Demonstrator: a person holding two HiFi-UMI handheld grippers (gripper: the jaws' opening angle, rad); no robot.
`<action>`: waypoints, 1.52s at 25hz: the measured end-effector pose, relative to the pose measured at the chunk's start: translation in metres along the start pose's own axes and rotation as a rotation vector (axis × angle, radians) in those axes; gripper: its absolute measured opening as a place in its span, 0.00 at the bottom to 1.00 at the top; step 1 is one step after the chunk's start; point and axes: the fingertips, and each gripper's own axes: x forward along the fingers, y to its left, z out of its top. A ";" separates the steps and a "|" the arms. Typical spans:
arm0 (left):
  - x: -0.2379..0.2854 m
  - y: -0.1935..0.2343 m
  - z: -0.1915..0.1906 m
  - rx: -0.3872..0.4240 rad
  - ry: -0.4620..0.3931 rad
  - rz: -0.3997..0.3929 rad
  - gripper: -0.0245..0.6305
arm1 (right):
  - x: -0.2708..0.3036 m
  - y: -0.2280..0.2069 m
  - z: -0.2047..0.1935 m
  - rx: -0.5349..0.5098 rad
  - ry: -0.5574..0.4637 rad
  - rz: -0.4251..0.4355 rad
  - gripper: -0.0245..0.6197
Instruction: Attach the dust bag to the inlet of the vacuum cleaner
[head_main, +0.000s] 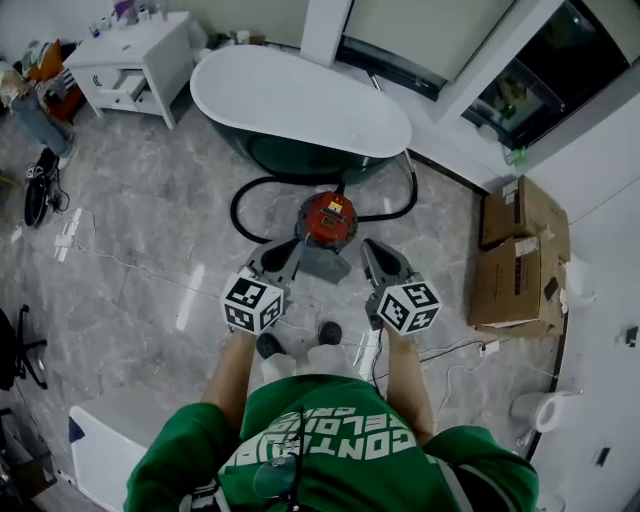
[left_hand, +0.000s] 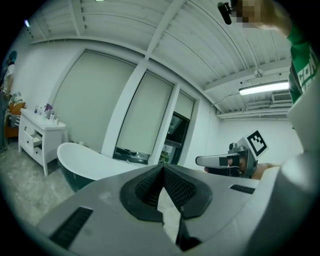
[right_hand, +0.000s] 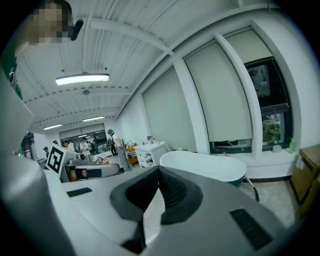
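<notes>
The red round vacuum cleaner (head_main: 327, 220) stands on the marble floor in front of me, and its black hose (head_main: 240, 205) loops behind it. A grey flat piece (head_main: 324, 263) lies against its near side; I cannot tell whether it is the dust bag. My left gripper (head_main: 285, 250) hangs just left of that piece, jaws shut on nothing. My right gripper (head_main: 372, 250) hangs just right of it, also shut and empty. Both gripper views look out level across the room, so neither shows the vacuum. The left gripper (left_hand: 162, 169) and the right gripper (right_hand: 159, 171) show their pads meeting at the tips.
A white bathtub (head_main: 300, 100) stands right behind the vacuum. Stacked cardboard boxes (head_main: 520, 255) stand at the right, and a white cabinet (head_main: 135, 60) stands at the far left. Thin cables (head_main: 100, 255) cross the floor. A white box (head_main: 105, 440) stands near my left side.
</notes>
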 end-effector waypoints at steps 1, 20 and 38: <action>-0.005 -0.002 0.001 0.003 -0.002 0.004 0.04 | -0.001 0.005 -0.001 -0.017 0.007 -0.001 0.05; -0.017 -0.081 0.016 0.037 -0.075 0.239 0.04 | -0.057 0.005 0.008 -0.310 0.030 0.221 0.05; 0.117 -0.242 -0.027 0.067 -0.027 0.108 0.04 | -0.179 -0.154 -0.003 -0.229 -0.017 0.087 0.05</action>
